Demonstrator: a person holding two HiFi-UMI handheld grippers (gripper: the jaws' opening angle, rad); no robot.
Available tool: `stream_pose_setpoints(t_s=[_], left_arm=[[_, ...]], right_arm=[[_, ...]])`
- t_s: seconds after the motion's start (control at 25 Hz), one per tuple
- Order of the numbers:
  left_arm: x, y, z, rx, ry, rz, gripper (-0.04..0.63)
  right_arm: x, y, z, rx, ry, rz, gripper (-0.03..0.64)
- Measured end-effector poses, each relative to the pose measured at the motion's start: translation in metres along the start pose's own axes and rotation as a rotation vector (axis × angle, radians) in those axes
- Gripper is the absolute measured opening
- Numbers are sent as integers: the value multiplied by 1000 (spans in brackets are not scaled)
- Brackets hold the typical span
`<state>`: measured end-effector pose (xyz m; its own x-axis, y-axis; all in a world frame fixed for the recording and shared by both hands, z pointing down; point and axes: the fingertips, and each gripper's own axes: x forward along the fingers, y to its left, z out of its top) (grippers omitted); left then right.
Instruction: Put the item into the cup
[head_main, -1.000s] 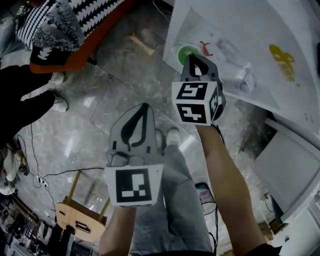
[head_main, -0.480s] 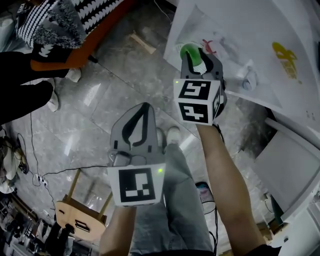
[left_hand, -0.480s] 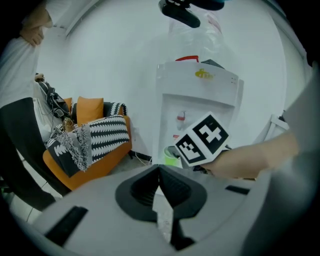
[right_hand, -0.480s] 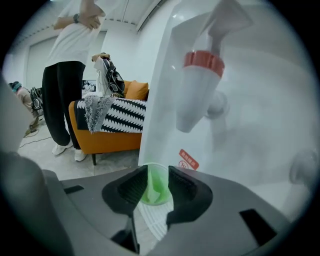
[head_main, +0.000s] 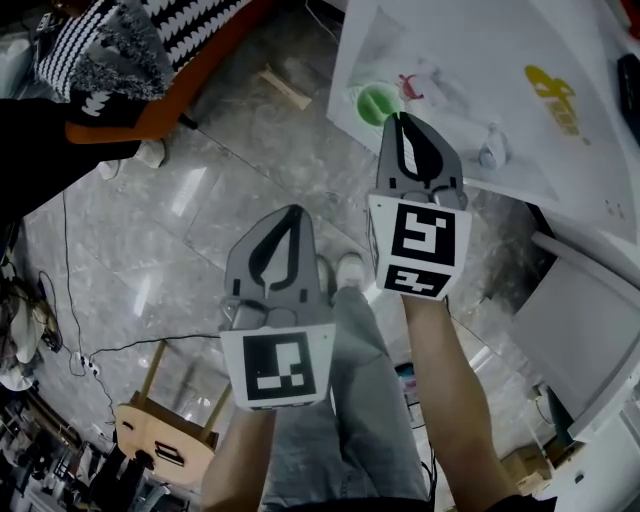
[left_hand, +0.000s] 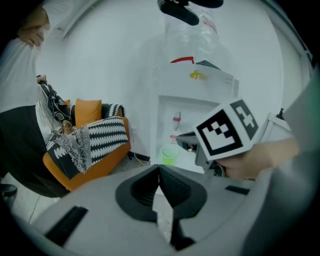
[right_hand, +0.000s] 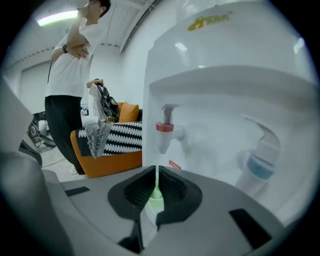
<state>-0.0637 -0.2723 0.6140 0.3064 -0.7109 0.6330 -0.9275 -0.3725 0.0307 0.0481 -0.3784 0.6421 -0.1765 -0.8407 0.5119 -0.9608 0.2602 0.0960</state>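
Two empty: left tongs (head_main: 292, 213) clenched; right tongs (head_main: 404, 122) closing, slit remaining; green cup (head_main: 378, 103) just beyond.

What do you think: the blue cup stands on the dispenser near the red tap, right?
The cup is green, not blue. It does stand on the dispenser near the red tap; the head view shows it.

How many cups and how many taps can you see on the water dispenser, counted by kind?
Cups: 1, the green cup
Taps: 2, the red tap and the blue tap
Total: 3
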Motion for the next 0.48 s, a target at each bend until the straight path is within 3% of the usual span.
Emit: stream_pose_setpoints(t_s=[0.16, 0.48], left_arm=[[-3, -1, 3, 2, -8, -3, 12], [-16, -9, 15, 7, -57, -7, 12]], right_arm=[[-32, 1, 11, 41, -61, 21, 14], [-91, 20, 31, 25, -133, 111, 11]])
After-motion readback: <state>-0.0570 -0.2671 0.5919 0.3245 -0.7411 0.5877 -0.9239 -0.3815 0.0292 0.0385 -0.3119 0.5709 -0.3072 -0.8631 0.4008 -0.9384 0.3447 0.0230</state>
